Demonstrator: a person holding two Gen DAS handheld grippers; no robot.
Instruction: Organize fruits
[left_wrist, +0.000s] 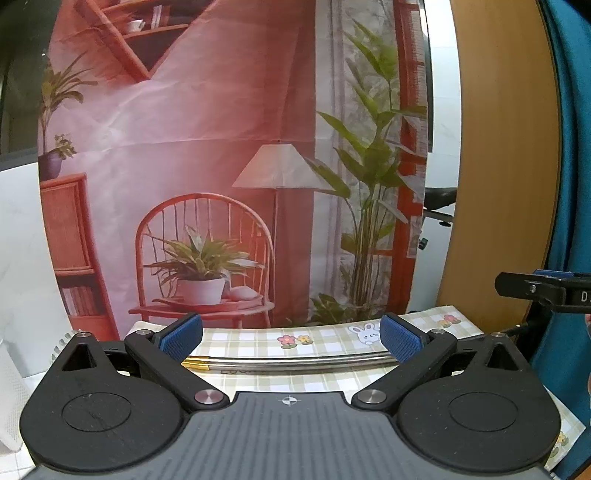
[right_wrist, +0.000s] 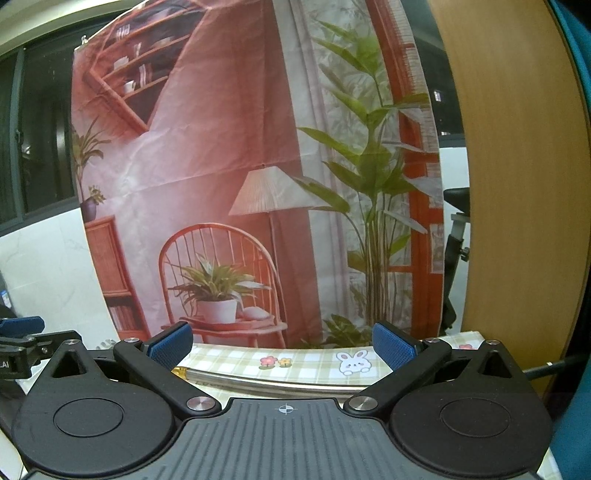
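Note:
No fruit shows in either view. My left gripper (left_wrist: 291, 338) stands open above the checkered tablecloth (left_wrist: 325, 338), its blue pads (left_wrist: 183, 336) wide apart with nothing between them. My right gripper (right_wrist: 281, 347) is open too, held over the same tablecloth (right_wrist: 229, 356), blue pads (right_wrist: 393, 345) empty. A metal rail with a gold end (left_wrist: 295, 362) runs across the table beneath both grippers; the rail (right_wrist: 273, 384) lies just ahead of the right gripper's body. The right gripper (left_wrist: 543, 290) pokes in at the right edge of the left wrist view, and the left gripper (right_wrist: 22, 343) at the left edge of the right one.
A printed backdrop (left_wrist: 221, 166) of a red room with chair, lamp and plants hangs right behind the table's far edge. A wooden panel (left_wrist: 498, 166) stands at the right, with teal fabric (left_wrist: 572, 184) beyond it. White items (left_wrist: 14, 387) sit at the left.

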